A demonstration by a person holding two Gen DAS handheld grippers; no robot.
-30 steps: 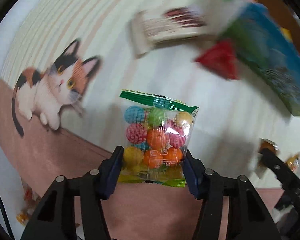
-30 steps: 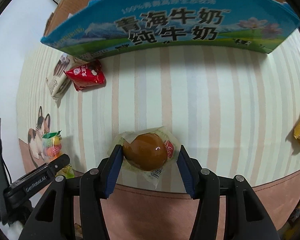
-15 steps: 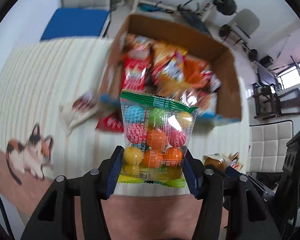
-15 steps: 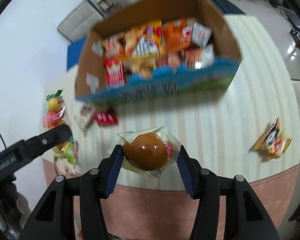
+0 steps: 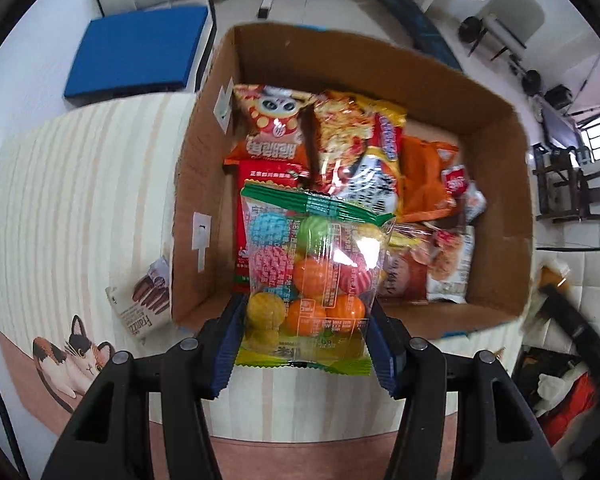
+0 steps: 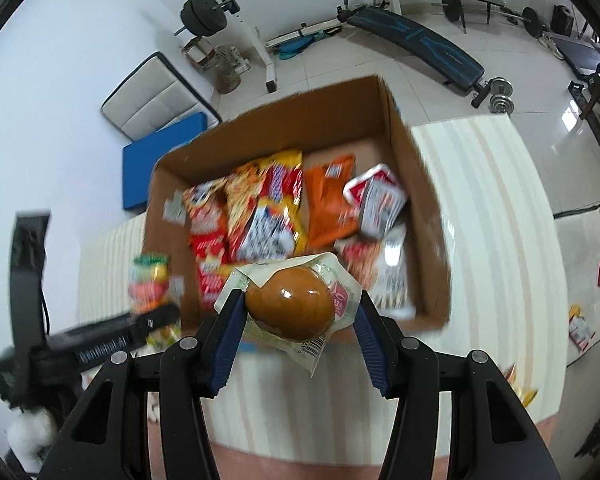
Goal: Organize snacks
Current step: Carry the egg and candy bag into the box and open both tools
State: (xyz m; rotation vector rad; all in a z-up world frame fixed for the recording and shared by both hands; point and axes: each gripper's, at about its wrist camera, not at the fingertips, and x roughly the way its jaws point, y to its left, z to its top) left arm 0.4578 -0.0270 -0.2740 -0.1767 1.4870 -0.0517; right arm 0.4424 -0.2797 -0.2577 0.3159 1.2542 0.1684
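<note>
The left gripper (image 5: 305,344) is clamping a clear bag of coloured candy balls (image 5: 310,276) between its blue pads, the bag standing upright with its green sealed top pointing away from the camera. It is hanging over the near left part of an open cardboard box (image 5: 204,184), just inside the near wall. The right gripper (image 6: 298,334) is pinching a vacuum-packed brown braised egg (image 6: 290,308) by the sides of its clear wrapper, hovering at the box's near rim (image 6: 432,216).

The box is sitting on a striped cloth with a cat print (image 5: 70,354), and it is holding a crowd of snack packs: a red-and-yellow chip bag (image 5: 274,124), a yellow noodle pack (image 5: 360,136), an orange pouch (image 5: 424,176) and small white-and-red packets (image 6: 378,200). Bare cardboard floor is showing along the far wall and at the far right corner. Outside, a chocolate wafer pack (image 5: 144,300) is lying against the box's left wall, and a few loose packets (image 6: 580,326) are lying well apart near the table's right edge.
</note>
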